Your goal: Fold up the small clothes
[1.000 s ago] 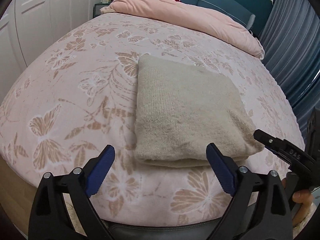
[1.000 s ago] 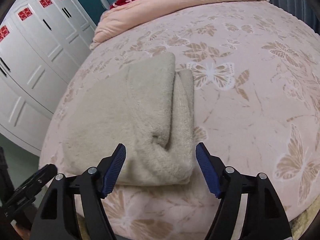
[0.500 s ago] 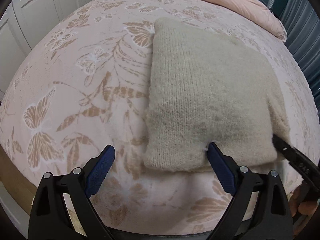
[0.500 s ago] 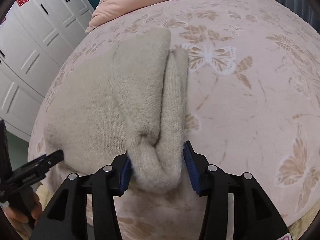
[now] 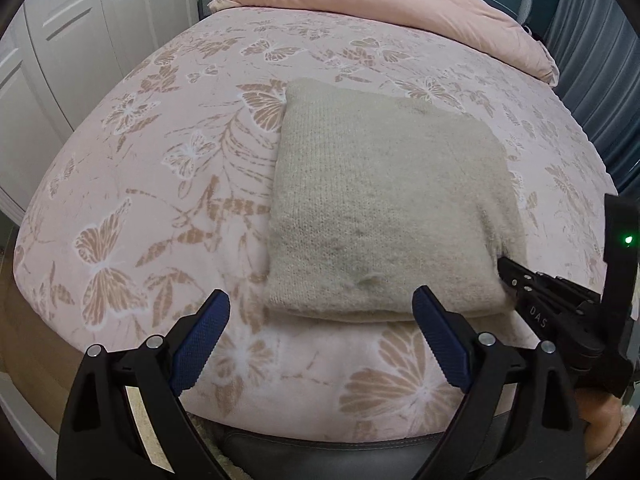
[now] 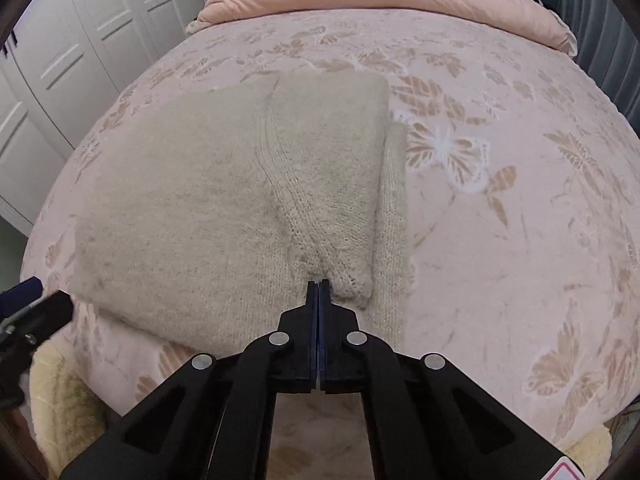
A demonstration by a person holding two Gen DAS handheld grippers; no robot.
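A folded beige knit sweater lies on the pink butterfly-print bed. My left gripper is open and empty, just short of the sweater's near edge. In the right wrist view the sweater fills the middle, and my right gripper is shut on a pinch of its near right corner. The right gripper also shows in the left wrist view, biting the sweater's right corner.
A pink duvet is heaped at the head of the bed. White wardrobe doors stand to the left, grey-blue curtains to the right. A cream fluffy rug lies below the bed's near edge.
My right gripper has closed fully on the sweater's corner. My left gripper has drawn back from the sweater's near edge and stays open.
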